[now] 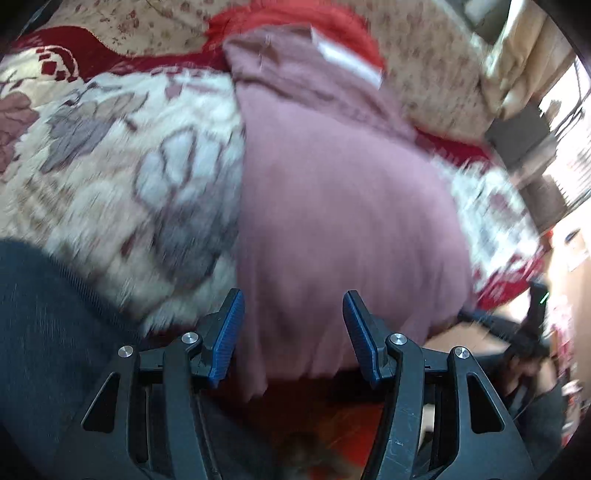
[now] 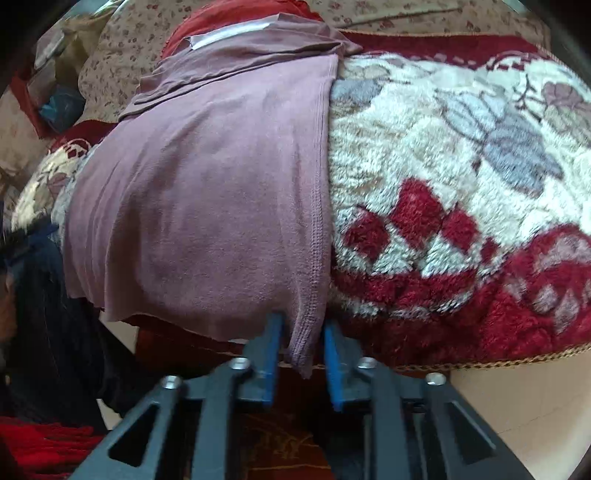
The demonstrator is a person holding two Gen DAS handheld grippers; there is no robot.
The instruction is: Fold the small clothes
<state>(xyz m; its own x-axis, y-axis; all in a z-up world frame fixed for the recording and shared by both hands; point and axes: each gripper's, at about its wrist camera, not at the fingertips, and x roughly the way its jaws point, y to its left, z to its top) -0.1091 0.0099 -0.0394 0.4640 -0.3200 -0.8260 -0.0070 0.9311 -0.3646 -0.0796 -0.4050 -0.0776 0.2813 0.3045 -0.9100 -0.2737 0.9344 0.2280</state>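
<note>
While fingers [image 2: 334,365] flank it, garment [image 2: 207,206] hangs.

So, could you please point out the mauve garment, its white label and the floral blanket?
Mauve garment [image 2: 207,206]: right wrist view, middle of the flat panel.
White label [image 2: 229,35]: right wrist view, middle of the strip at the far end.
Floral blanket [image 2: 461,155]: right wrist view, bare cream pile.

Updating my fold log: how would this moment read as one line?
item: mauve knit garment on floral fleece blanket | left hand-held gripper: open above it | right hand-held gripper: at hem corner, grip unclear
</note>
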